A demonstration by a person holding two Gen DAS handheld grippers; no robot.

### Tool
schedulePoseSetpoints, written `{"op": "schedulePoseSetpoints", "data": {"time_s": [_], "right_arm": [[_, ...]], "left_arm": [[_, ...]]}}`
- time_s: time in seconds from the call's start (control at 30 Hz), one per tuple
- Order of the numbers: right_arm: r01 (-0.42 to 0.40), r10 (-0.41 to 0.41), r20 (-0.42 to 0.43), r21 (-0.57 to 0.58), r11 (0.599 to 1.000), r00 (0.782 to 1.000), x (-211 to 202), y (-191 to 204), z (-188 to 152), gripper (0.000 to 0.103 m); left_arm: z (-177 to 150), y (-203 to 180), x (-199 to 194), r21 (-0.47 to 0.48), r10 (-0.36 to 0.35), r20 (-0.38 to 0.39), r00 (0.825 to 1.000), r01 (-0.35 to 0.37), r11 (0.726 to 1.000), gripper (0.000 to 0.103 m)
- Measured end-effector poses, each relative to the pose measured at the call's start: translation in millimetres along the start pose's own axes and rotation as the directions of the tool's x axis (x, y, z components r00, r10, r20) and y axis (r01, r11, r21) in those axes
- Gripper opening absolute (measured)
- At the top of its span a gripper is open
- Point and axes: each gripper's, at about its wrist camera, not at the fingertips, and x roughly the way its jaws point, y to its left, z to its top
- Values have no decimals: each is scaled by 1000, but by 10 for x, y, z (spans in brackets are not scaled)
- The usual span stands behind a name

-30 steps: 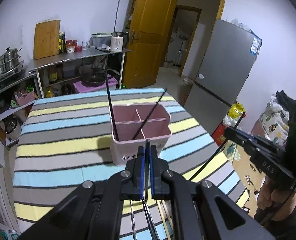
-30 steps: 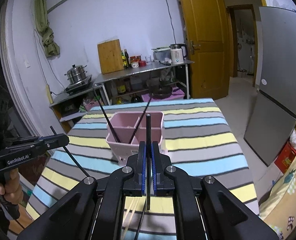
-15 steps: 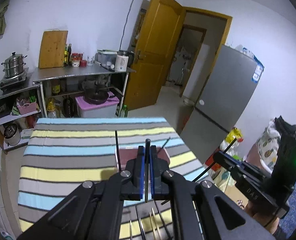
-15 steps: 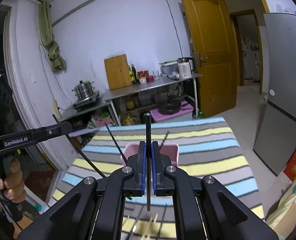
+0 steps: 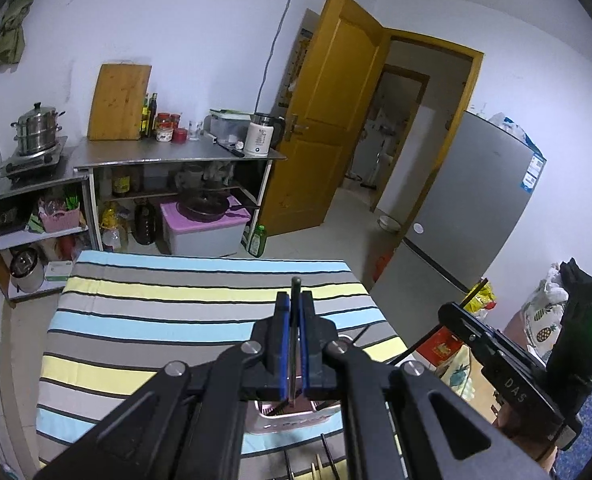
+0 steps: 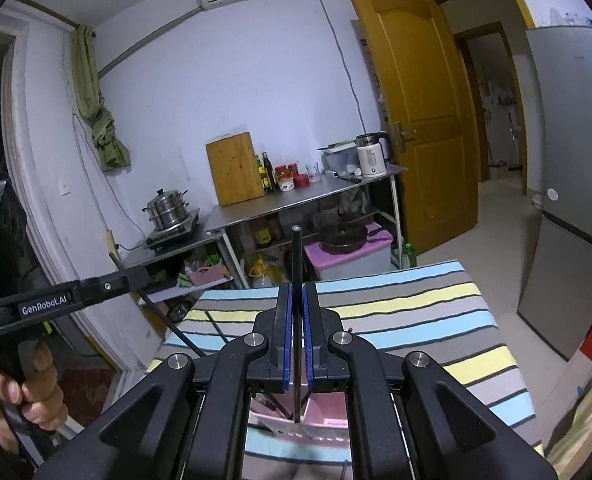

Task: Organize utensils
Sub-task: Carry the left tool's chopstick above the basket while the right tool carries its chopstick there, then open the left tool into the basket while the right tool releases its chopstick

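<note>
Left gripper [image 5: 291,312]: clamping thin black chopstick [image 5: 295,285], frame centre.
Right gripper [image 6: 295,304]: clamping another black chopstick [image 6: 295,248].
Pink plastic compartment holder [image 6: 324,408]: sitting lower centre, already holding sticks.
Remaining: dropping both in; loose chopsticks [image 5: 320,468] lying bottom edge.

Right gripper [image 6: 295,300] jaws clamp black chopstick [image 6: 296,264] above pink organizer [image 6: 328,412].

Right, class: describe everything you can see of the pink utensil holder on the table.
The holder is a pale pink box that looks like plastic, with slots along its front wall. It stands upright on the striped cloth, largely hidden beneath both grippers. Thin dark chopsticks lean inside it. The right gripper holds a black chopstick whose lower tip hangs over the opening; whether the tip touches the holder cannot be told.
</note>
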Motion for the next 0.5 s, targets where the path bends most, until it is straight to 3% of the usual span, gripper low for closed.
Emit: {"op": "schedulePoseSetpoints", "data": {"time_s": [0.5], "right_arm": [[-17,22,-124,47,999,992,554,-179,-443,5]], "left_arm": [[-462,203,569,-32,21,-109,994,-25,999,5]]}}
